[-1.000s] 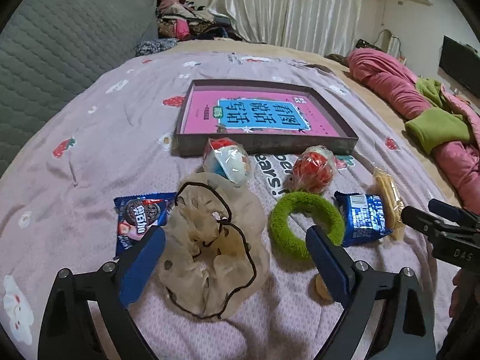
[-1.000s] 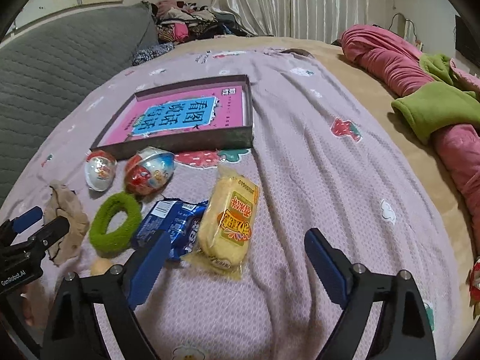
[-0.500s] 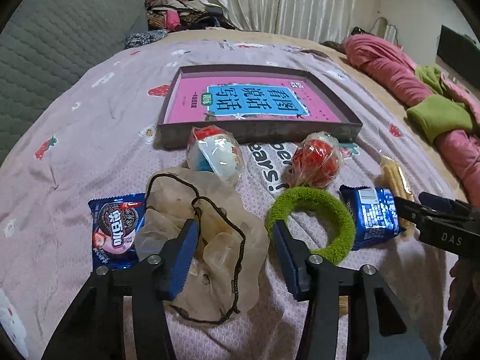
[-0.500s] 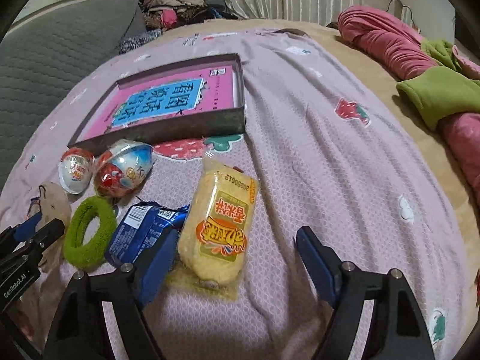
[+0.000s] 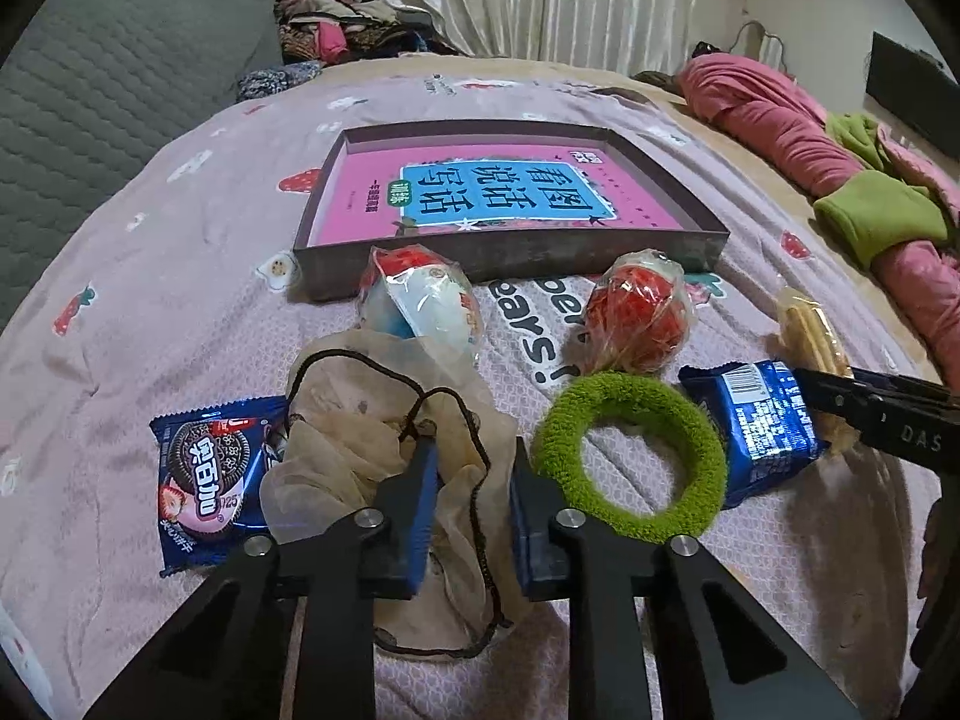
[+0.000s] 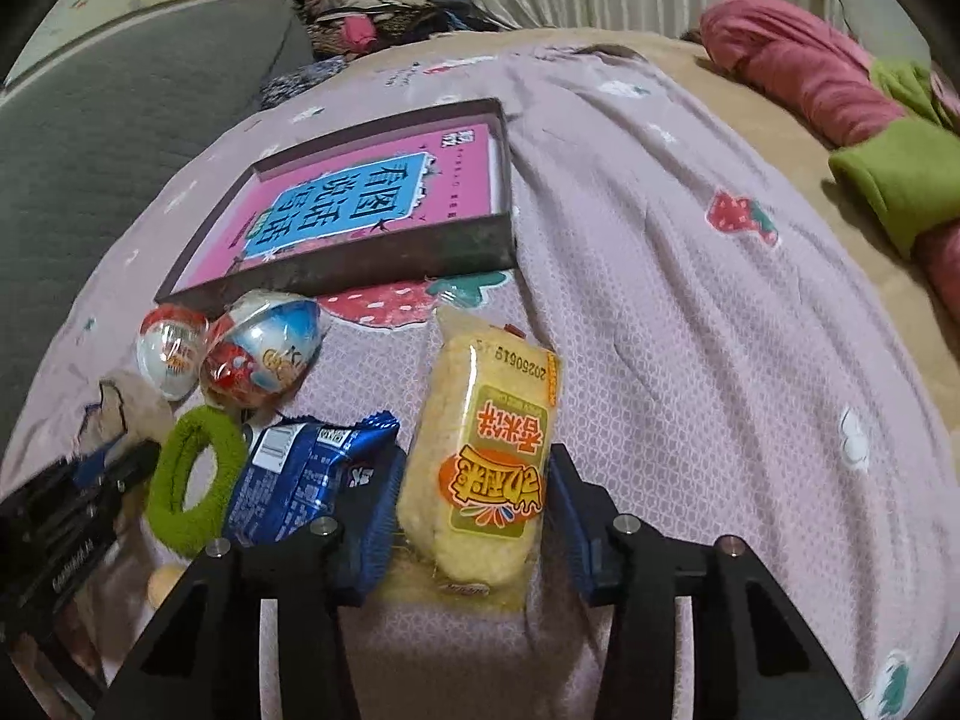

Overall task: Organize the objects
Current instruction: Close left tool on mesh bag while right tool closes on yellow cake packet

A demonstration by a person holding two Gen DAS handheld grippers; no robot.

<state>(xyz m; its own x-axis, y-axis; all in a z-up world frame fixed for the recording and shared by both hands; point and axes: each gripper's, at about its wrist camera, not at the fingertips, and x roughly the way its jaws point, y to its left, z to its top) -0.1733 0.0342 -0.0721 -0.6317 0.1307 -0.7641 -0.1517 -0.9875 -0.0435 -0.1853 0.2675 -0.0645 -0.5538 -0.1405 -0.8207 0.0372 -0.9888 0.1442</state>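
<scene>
you're at the first pickups; nothing is in the shallow dark box with the pink book point(image 5: 510, 198) yet. your left gripper point(image 5: 471, 504) is closing, pads pinching the sheer beige scrunchie with black trim point(image 5: 360, 438) on the bed. your right gripper point(image 6: 474, 516) is closing around the yellow rice-cracker packet point(image 6: 486, 450), pads about at its sides. left lying out: two wrapped toy eggs point(image 5: 420, 306), green fuzzy hair tie point(image 5: 630, 456), blue biscuit packets point(image 5: 204, 480).
</scene>
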